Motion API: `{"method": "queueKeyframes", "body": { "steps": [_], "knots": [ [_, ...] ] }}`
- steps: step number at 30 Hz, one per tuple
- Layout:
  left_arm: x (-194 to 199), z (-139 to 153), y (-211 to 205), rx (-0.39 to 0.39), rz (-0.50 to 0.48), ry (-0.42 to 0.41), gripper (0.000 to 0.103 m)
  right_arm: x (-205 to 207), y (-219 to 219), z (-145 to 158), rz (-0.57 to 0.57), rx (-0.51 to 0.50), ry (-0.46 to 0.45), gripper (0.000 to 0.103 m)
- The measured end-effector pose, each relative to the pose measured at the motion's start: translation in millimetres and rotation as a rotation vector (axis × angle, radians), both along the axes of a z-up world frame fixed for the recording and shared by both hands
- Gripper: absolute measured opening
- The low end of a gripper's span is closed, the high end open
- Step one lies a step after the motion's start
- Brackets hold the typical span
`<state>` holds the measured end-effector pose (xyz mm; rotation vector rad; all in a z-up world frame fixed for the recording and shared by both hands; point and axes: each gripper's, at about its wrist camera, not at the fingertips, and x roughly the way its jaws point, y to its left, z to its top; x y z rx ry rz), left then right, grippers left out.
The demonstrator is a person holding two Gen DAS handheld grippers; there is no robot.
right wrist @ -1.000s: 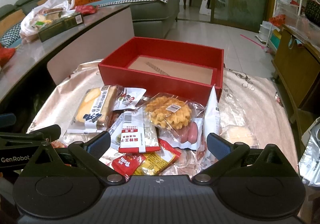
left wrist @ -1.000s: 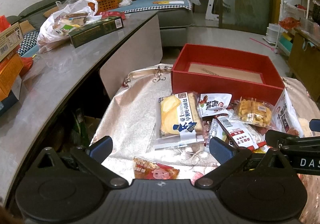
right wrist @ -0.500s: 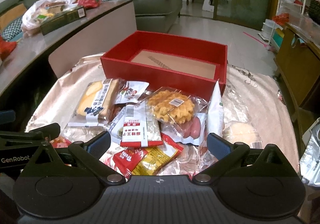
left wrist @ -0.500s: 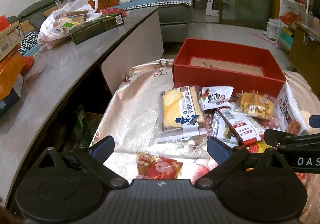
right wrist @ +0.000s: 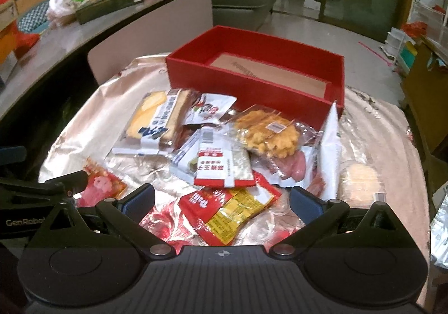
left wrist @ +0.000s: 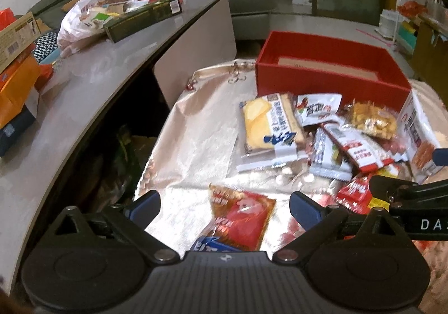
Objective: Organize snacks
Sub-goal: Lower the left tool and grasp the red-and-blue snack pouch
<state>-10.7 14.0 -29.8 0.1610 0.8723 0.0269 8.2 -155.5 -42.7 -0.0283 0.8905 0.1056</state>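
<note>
Snack pile (right wrist: 218, 151) sits just in front of red box (right wrist: 280, 62), box empty. Left tongs (left wrist: 224, 204), right tongs (right wrist: 221, 199) wide apart, holding nothing. Risk: slippery overlapping packets, tongs may grab two or drop one.

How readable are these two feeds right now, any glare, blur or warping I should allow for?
Left wrist view: glare whitens the shiny foil-like table cover; snack packets smear slightly; the grey counter edge bows from the fisheye. Right wrist view: the open red cardboard box is fairly sharp, packet print soft, corners dark.
</note>
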Motion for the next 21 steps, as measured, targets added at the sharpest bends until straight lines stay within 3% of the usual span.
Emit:
{"method": "queueKeyframes", "body": {
  "steps": [9,15,21],
  "knots": [
    [8,-26,11,0.036,0.01,0.086,0.094,10,12,-9,0.052,0.003,0.053,0.103],
    [17,-54,12,0.061,0.018,0.183,0.093,6,-3,-4,0.021,-0.003,0.051,0.103],
    [22,-74,9,0.053,-0.022,0.212,0.095,4,-20,2,-0.012,0.021,0.042,0.103]
  ]
}}
